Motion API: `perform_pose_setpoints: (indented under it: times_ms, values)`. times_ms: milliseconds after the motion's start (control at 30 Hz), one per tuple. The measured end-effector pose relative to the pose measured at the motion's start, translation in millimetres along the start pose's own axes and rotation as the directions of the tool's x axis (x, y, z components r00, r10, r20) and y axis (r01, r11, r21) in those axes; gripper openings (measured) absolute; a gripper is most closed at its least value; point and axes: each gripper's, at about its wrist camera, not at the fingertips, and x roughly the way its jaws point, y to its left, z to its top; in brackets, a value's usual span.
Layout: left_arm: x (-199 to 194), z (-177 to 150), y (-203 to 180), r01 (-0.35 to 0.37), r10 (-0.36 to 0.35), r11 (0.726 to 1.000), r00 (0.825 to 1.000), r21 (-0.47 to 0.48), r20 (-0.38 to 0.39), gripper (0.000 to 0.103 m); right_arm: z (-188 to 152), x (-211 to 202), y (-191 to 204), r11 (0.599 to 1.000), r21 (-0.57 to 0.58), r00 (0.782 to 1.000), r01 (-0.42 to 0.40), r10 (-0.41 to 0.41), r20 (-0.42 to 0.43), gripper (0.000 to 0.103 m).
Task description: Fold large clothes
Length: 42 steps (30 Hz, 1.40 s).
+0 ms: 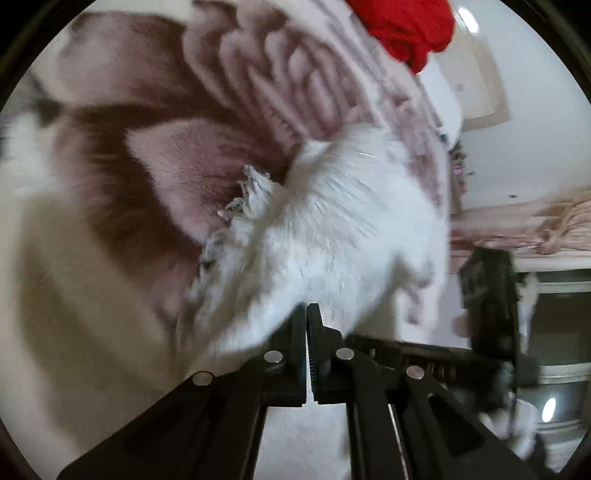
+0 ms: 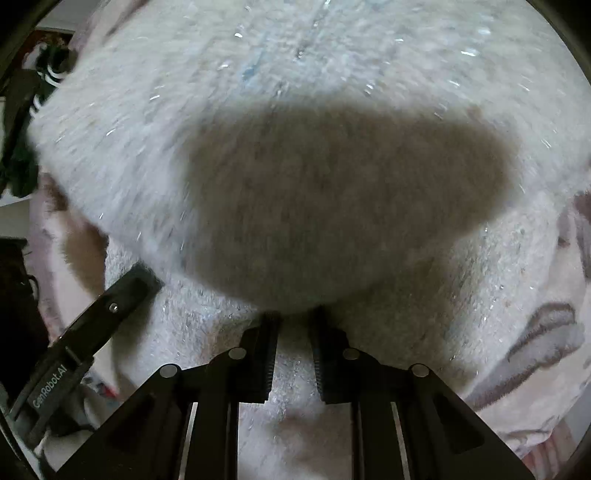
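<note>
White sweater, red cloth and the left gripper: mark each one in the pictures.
White sweater (image 1: 332,229): left wrist view, on the fluffy middle of the lifted fabric.
Red cloth (image 1: 406,26): left wrist view, on its bunched centre at the top.
Left gripper (image 1: 306,314): left wrist view, between the closed fingertips pinching the sweater's edge.

My own shadow is darkening the white fuzzy sweater (image 2: 332,192) ahead, motion blur is smearing both fisheye views, and ceiling lamps are glaring.
</note>
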Motion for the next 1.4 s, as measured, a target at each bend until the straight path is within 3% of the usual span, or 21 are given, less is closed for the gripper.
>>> perform_pose_setpoints:
  times_ms: [33,67,100,133,267,367,400,433,533,567,600,633,833,967,1000,1100,1167,1233,1300,1367,1400]
  values:
    - [-22,-8,-4,0.001,-0.002,1.0,1.0,0.017,0.019,0.019,-7,-11,-4,0.999,0.002,0.999,-0.037,0.037,0.017,0.023]
    - [-39,-17,-5,-0.012,0.011,0.999,0.999,0.03,0.035,0.05,-18,-25,-10,0.996,-0.002,0.995,-0.088,0.088,0.046,0.03]
    - [-53,-24,-5,-0.037,0.036,0.999,0.998,0.036,0.046,0.08,-32,-37,-16,0.99,-0.001,0.988,-0.141,0.141,0.07,0.051]
    - [-70,-37,0,-0.068,0.065,0.997,0.996,0.038,0.066,0.082,-49,-46,-25,0.982,0.009,0.979,-0.186,0.185,0.09,0.059]
    - [-83,-91,37,-0.227,0.227,0.974,0.974,0.024,0.003,0.082,-138,-50,-64,0.949,0.1,0.952,-0.298,0.288,0.108,0.061]
    - [-75,-118,61,-0.256,0.256,0.966,0.966,-0.017,-0.031,0.072,-210,-10,-87,0.918,0.213,0.942,-0.336,0.331,0.06,0.062]
    - [-71,-130,68,-0.239,0.239,0.971,0.971,-0.021,-0.031,0.053,-230,6,-91,0.903,0.245,0.935,-0.352,0.353,0.04,0.062]
    - [-68,-134,70,-0.24,0.239,0.971,0.97,-0.02,-0.039,0.007,-247,27,-93,0.891,0.281,0.93,-0.357,0.368,0.012,0.062]
    - [-68,-151,64,-0.212,0.213,0.977,0.977,0.011,-0.016,0.008,-286,82,-88,0.844,0.364,0.903,-0.395,0.43,-0.017,0.06]
    - [-70,-152,62,-0.221,0.221,0.975,0.975,0.024,-0.016,0.008,-296,90,-85,0.85,0.363,0.911,-0.382,0.412,-0.005,0.053]
    - [-72,-157,63,-0.217,0.218,0.975,0.976,0.037,-0.028,0.008,-302,90,-83,0.863,0.353,0.925,-0.362,0.38,0.021,0.029]
    - [-71,-157,67,-0.212,0.213,0.977,0.976,0.038,-0.038,0.008,-308,88,-83,0.873,0.35,0.937,-0.34,0.346,0.047,0.025]
    - [-71,-146,85,-0.092,0.091,0.996,0.988,0.0,-0.127,0.015,-338,89,-90,0.887,0.359,0.956,-0.29,0.286,0.066,0.028]
    - [-77,-137,93,-0.043,0.047,0.999,0.991,0.033,-0.126,0.062,-344,68,-121,0.821,0.382,0.904,-0.424,0.405,0.133,0.052]
    - [-70,-135,99,-0.034,0.038,0.999,0.99,0.032,-0.136,0.062,-352,66,-131,0.806,0.386,0.893,-0.448,0.418,0.165,0.061]
    - [-39,-138,112,0.044,-0.043,0.999,0.977,0.003,-0.208,0.063,-359,79,-154,0.768,0.383,0.857,-0.513,0.479,0.188,0.062]
    - [-32,-138,112,0.055,-0.047,0.998,0.975,0.03,-0.216,0.066,-357,107,-160,0.707,0.387,0.801,-0.592,0.569,0.185,0.064]
    - [-32,-140,107,0.063,-0.048,0.996,0.977,0.065,-0.208,0.066,-355,128,-160,0.642,0.384,0.741,-0.664,0.636,0.217,0.074]
    - [-39,-143,101,0.073,-0.053,0.993,0.979,0.093,-0.196,0.061,-352,134,-155,0.622,0.353,0.71,-0.699,0.663,0.237,0.076]
    - [-45,-146,92,0.072,-0.048,0.99,0.98,0.121,-0.194,0.027,-349,130,-143,0.614,0.291,0.678,-0.733,0.689,0.254,0.073]
    - [-45,-146,86,0.071,-0.045,0.989,0.981,0.131,-0.187,0.022,-347,130,-137,0.614,0.278,0.673,-0.739,0.693,0.259,0.064]
